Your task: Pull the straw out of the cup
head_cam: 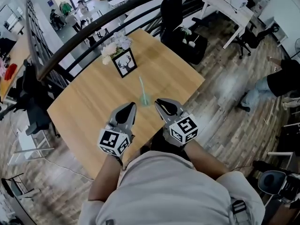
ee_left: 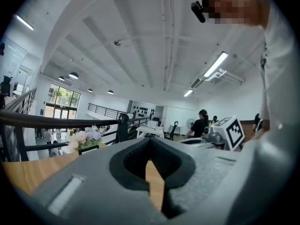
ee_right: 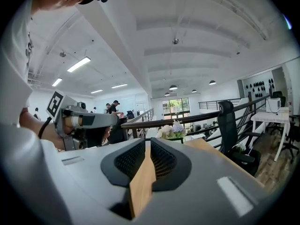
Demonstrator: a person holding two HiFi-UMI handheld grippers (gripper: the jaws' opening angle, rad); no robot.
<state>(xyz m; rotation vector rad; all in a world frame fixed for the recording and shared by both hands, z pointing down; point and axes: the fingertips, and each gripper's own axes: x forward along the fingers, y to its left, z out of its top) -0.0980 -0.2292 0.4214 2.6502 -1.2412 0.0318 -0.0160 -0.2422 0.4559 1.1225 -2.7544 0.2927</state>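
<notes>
The task is sitting at 0 steps done, since the straw (head_cam: 141, 85) is standing in the cup (head_cam: 144, 100) on the table (head_cam: 84, 102) while the left gripper (head_cam: 128, 108) is hovering clenched on nothing and the right gripper (head_cam: 163, 105) is hovering slightly parted, empty, both near it.

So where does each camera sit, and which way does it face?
Head view: on the head, steeply down at table, cup, left tongs, right tongs, forearms.
Left gripper view: on left tongs, level across the table towards flowers; own jaws, right tongs.
Right gripper view: on right tongs, same direction; own jaws, left tongs, shirt.
All three share the flowers.
</notes>
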